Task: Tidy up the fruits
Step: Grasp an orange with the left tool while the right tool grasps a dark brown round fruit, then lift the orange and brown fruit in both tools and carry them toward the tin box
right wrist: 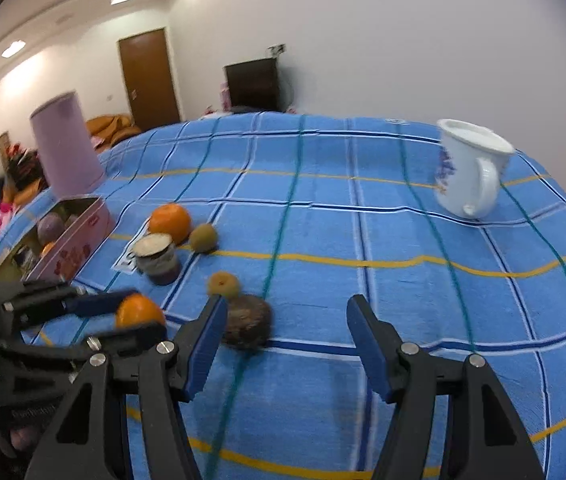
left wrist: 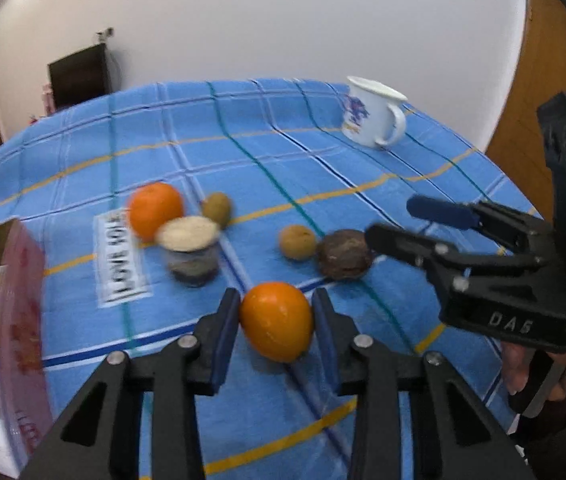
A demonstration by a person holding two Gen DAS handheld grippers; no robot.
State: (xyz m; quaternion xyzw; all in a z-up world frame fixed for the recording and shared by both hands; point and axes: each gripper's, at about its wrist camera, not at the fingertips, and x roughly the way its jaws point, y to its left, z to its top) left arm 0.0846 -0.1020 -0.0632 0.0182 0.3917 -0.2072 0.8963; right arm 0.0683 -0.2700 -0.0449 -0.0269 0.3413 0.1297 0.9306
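Note:
My left gripper [left wrist: 276,316] is shut on an orange [left wrist: 276,321], held just above the blue checked cloth; it also shows in the right wrist view [right wrist: 139,312]. My right gripper [right wrist: 287,344] is open and empty, its left finger beside a dark brown round fruit [right wrist: 247,322]; that gripper shows in the left wrist view [left wrist: 397,222] next to the same fruit [left wrist: 345,254]. A small tan fruit [left wrist: 298,241], a kiwi [left wrist: 217,208] and a second orange [left wrist: 155,210] lie on the cloth. A pink box [right wrist: 83,240] at left holds fruit.
A small lidded jar [left wrist: 191,250] stands by the second orange. A white mug [right wrist: 471,168] stands at the far right. A tall pink cylinder [right wrist: 65,144] stands behind the box. The table [right wrist: 363,240] has a blue checked cloth.

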